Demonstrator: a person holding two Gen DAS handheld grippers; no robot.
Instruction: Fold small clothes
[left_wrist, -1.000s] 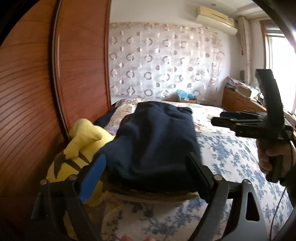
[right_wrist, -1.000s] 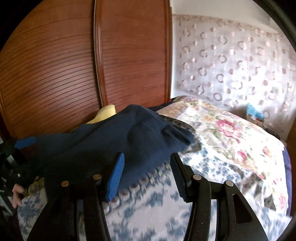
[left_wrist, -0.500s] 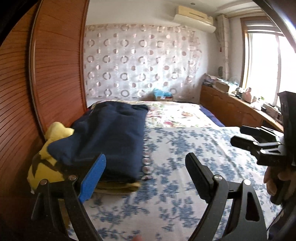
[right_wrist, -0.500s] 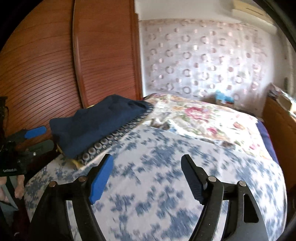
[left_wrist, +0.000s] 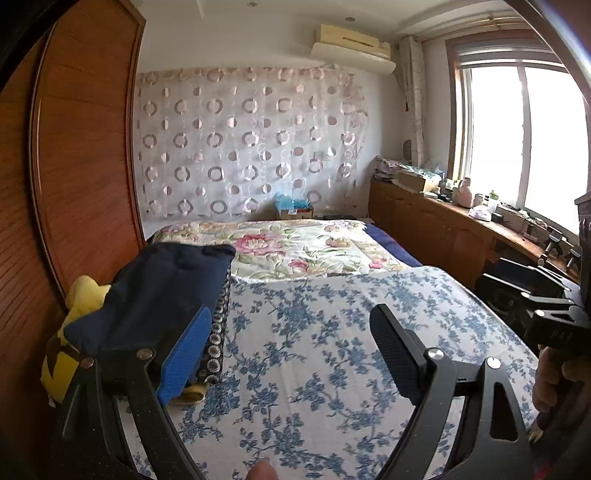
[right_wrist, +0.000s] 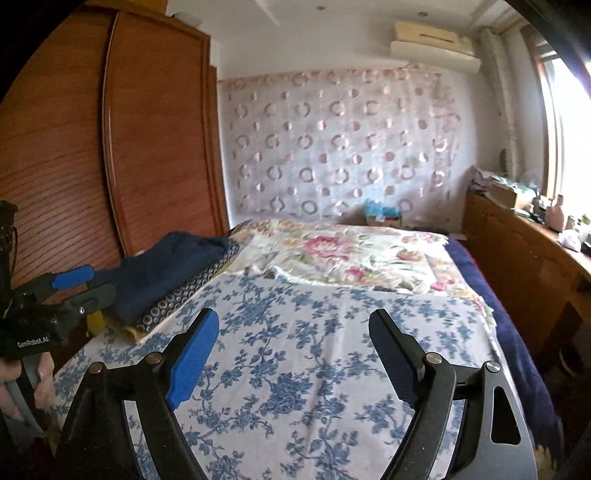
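Folded navy garment (left_wrist: 162, 291) lies left of both open grippers.

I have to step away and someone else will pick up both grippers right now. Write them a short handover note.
Left gripper: open, nothing between its fingers.
Right gripper: jaws opening, nothing between them, over the blue-flowered sheet.
Navy garment: folded, lying on top of a pile at the bed's edge by the wooden wardrobe, beside a yellow plush toy.
Done: the navy piece looks folded and stacked.
Left: no other loose garment shows on the bed in either view; look around for the next one.
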